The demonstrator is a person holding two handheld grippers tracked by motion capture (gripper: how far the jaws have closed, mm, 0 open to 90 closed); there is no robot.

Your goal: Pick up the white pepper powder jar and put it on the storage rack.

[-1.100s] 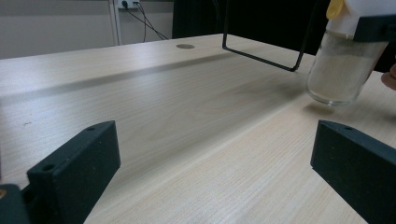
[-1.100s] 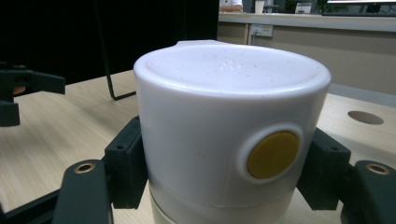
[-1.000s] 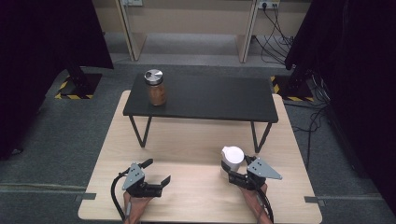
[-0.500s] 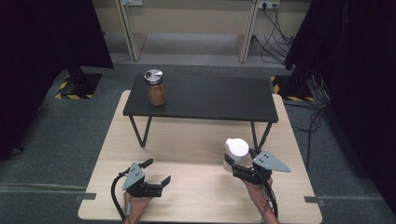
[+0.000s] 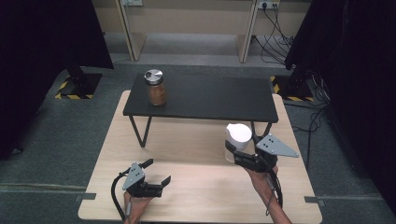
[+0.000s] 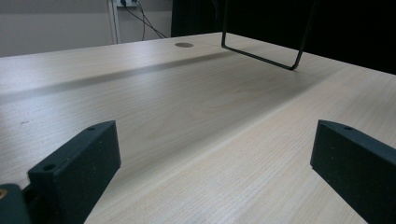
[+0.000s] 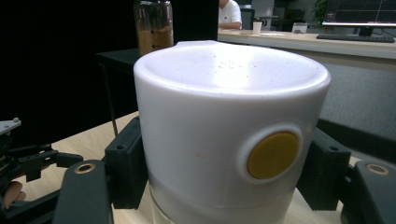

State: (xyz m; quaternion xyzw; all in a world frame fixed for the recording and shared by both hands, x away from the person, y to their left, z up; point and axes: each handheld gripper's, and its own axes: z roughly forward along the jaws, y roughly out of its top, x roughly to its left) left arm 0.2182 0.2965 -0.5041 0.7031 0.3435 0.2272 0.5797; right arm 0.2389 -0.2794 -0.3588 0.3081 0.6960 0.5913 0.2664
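- Your right gripper (image 5: 232,150) is clamped on the white-lidded container (image 5: 237,136), one jaw on each side of it below the lid; container is upright and looks clear of the wooden table (image 5: 196,186), at about 4 o'clock on the tabletop.
- Your left gripper (image 5: 156,172) sits low at about 7 o'clock, jaws wide apart, nothing between them, just bare wood in the left gripper view.
- Done so far, by my read: container grabbed and picked up. Left to do: carry it somewhere and set it down; likely the black shelf (image 5: 205,98) at 12 o'clock, but that's a guess.
- Glass jar (image 5: 155,87) with brown stuff stands on the shelf's left end, untouched, well apart from both grippers.
- Hard to tell: container's bottom is cut off in the right gripper view, contents not visible. Yellow round spot (image 7: 272,154) on the lid: button or sticker, can't say.
- Your right hand mostly hides under the gripper.
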